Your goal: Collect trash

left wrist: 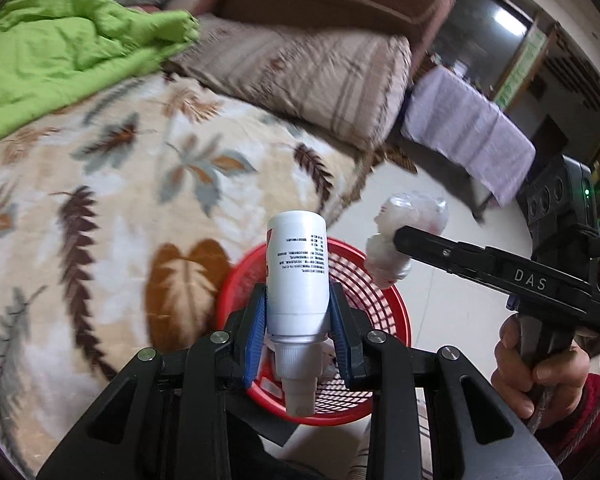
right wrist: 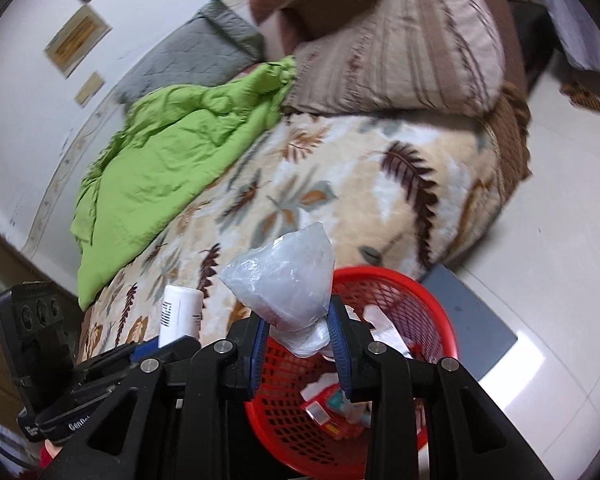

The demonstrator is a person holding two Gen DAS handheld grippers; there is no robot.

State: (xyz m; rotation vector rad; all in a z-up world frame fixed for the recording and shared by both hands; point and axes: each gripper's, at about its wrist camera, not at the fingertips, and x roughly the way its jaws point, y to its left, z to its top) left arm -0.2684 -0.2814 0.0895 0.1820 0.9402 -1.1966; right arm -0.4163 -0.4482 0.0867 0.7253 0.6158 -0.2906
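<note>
Pinching a smooth white cylindrical bottle [left wrist: 298, 276], nozzle toward the camera, the left gripper [left wrist: 298, 332] is held over a red mesh basket [right wrist: 432, 300]. A crumpled clear plastic bag [right wrist: 284, 284] is clamped by the right gripper [right wrist: 300, 332] above the same basket, beside a leaf-patterned fleece blanket [right wrist: 340, 184].

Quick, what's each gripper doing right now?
Left gripper: closed on the white bottle.
Right gripper: closed on the crumpled plastic bag, above the red basket.

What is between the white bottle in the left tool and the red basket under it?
Nothing: in the left wrist view the white bottle, clamped in the left tool, hangs over the red basket with bare air between.
</note>
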